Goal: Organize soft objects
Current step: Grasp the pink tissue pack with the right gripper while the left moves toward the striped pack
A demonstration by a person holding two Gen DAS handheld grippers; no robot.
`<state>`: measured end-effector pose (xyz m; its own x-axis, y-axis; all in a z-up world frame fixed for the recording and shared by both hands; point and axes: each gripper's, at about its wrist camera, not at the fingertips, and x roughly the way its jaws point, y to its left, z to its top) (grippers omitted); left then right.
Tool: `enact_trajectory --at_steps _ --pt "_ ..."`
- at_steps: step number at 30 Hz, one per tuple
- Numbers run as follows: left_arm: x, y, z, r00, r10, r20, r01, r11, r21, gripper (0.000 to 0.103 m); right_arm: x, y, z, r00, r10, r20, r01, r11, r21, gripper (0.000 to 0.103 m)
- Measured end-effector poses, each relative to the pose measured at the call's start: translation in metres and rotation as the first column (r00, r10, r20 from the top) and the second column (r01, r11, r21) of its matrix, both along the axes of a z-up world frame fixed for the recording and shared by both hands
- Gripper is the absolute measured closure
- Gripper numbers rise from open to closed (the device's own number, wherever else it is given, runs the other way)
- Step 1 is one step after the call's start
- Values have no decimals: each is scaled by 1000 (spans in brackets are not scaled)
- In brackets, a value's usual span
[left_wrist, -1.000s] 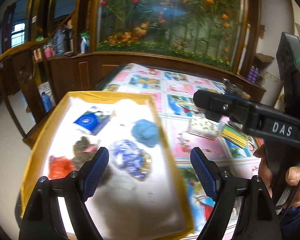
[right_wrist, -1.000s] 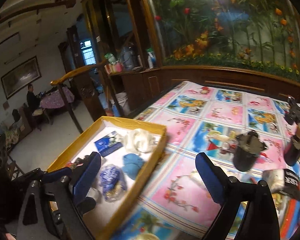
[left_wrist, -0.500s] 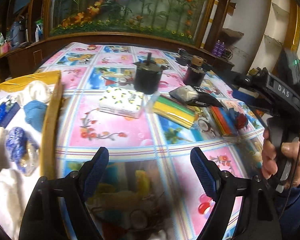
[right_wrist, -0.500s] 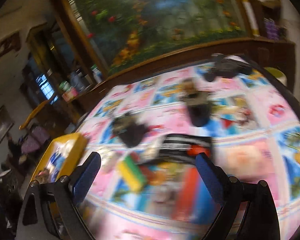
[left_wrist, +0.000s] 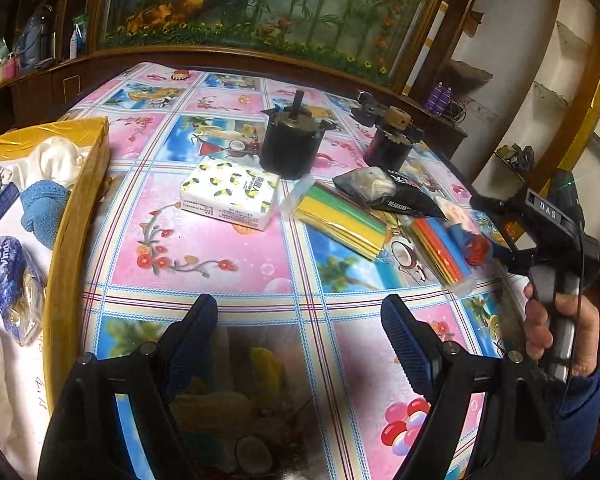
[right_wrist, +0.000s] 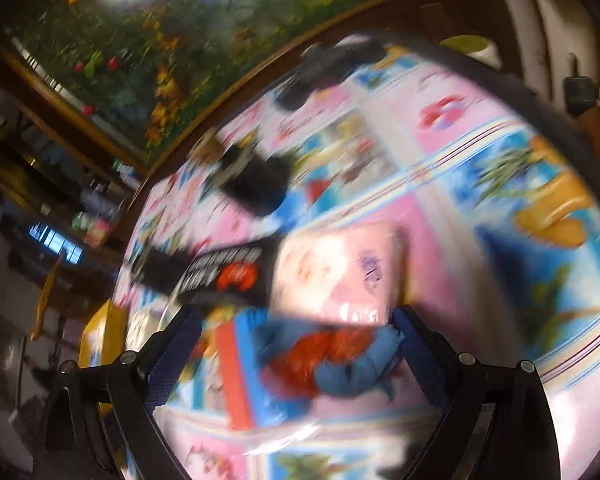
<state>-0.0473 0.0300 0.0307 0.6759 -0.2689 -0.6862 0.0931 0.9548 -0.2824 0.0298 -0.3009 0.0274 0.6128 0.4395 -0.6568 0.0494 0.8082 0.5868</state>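
Hovering over the patterned tablecloth (left_wrist: 204,256), the left gripper (left_wrist: 300,320) is open wide and holds nothing. The right gripper (right_wrist: 296,334), blurred, also gapes, straddling a red-and-blue soft toy (right_wrist: 340,364) on the cloth; whether its pads touch the toy cannot be told. At the left, a yellow box (left_wrist: 66,216) holds a blue knit (left_wrist: 46,208), white cloth (left_wrist: 56,156) and a blue packet (left_wrist: 8,276).

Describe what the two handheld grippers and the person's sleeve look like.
The left gripper has black plastic arms with silver screws and dark blue ribbed pads. The right gripper is built the same way; seen from the left wrist, its black body carries white "DAS" lettering, a green light, a pistol handle and a thin black cable. The hand on that handle shows a dark blue sleeve.
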Motion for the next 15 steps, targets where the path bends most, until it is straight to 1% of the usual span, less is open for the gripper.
enact_trajectory --at_steps 1,2,3,4,5,6,7,9,10,11,12,13,14,15 --pt "0 0 1 1000 -1 4 1 1000 -2 20 -1 13 -3 999 51 1 -51 998 23 5" --pt "-1 1 1 1000 -3 6 3 1000 -3 20 -4 28 -3 992 125 7 -126 991 50 5" --pt "-1 1 1 1000 -1 7 1 1000 -2 20 -7 44 -3 976 217 18 -218 972 85 5" --pt "-1 1 1 1000 0 6 0 1000 2 19 -10 56 -2 958 285 42 -288 949 128 5" --pt "-1 1 1 1000 -2 5 2 1000 2 19 -14 63 3 939 334 79 -342 925 163 5" --pt "-1 1 1 1000 -5 3 5 1000 1 19 -16 65 9 933 346 103 -359 920 156 5" --pt "0 1 1 1000 -5 3 5 1000 3 19 -18 63 16 934 335 124 -349 929 123 5" --pt "0 1 1 1000 -7 5 7 1000 4 19 -17 54 31 949 276 150 -282 959 15 5" --pt "-1 0 2 1000 -7 7 7 1000 3 19 -13 48 38 959 242 147 -236 970 -59 5" --pt "-2 1 2 1000 -7 8 7 1000 1 19 -8 44 42 965 219 146 -200 971 -132 5" --pt "-2 1 2 1000 -6 9 6 1000 -3 19 -1 42 46 970 195 144 -156 957 -245 5" --pt "-2 2 2 1000 -6 8 6 1000 -4 19 8 38 46 975 184 125 -138 941 -309 5" --pt "-2 2 2 1000 -6 8 6 1000 -4 19 18 35 41 984 155 86 -112 920 -375 5" --pt "-2 2 2 1000 -6 9 6 1000 -3 19 25 31 39 989 130 71 -92 912 -400 5"
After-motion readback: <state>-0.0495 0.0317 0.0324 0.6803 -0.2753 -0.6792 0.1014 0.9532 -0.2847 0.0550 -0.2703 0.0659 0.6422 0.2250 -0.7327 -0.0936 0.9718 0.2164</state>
